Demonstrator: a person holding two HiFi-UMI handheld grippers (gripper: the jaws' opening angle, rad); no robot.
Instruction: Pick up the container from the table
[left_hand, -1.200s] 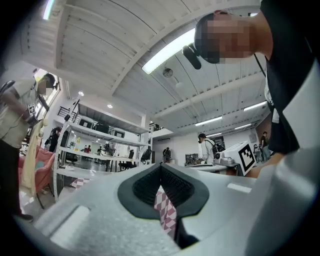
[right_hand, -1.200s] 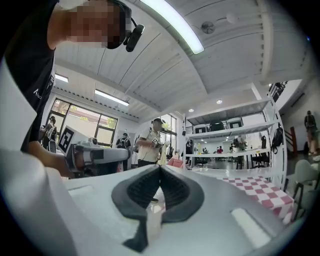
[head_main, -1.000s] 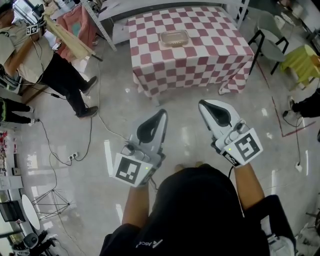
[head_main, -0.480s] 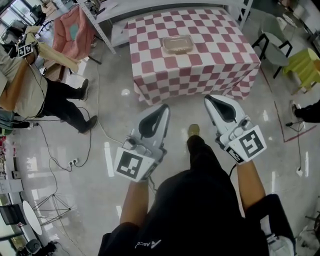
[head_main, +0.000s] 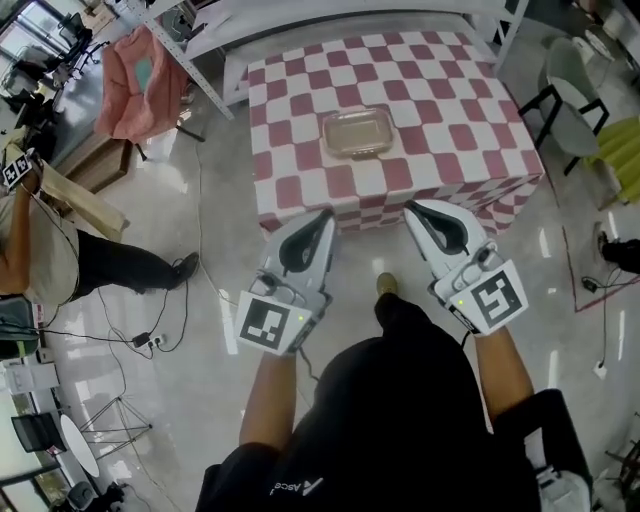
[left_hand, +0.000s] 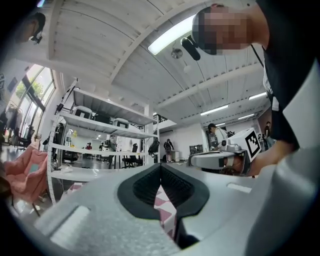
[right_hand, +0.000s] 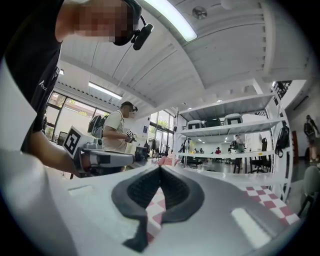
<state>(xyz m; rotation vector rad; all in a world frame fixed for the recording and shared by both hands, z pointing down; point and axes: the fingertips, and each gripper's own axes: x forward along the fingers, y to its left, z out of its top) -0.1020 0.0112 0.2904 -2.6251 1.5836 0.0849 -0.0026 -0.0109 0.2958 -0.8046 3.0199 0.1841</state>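
Pink cloth (head_main: 135, 85), grey chair (head_main: 570, 75), floor power strip (head_main: 150, 340)

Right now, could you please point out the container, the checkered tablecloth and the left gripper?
container (head_main: 356, 132), head view, its middle.
checkered tablecloth (head_main: 450, 95), head view, bare top.
left gripper (head_main: 322, 213), head view, tips of its jaws.

Left gripper (head_main: 322, 214) and right gripper (head_main: 411, 208) now nearer the table (head_main: 440, 100) and container (head_main: 356, 133).

The container (head_main: 356, 133) is a shallow, clear rectangular tub with rounded corners; it is lying flat and upright near the middle of the bench (head_main: 450, 110), on its red-and-white checked cloth.
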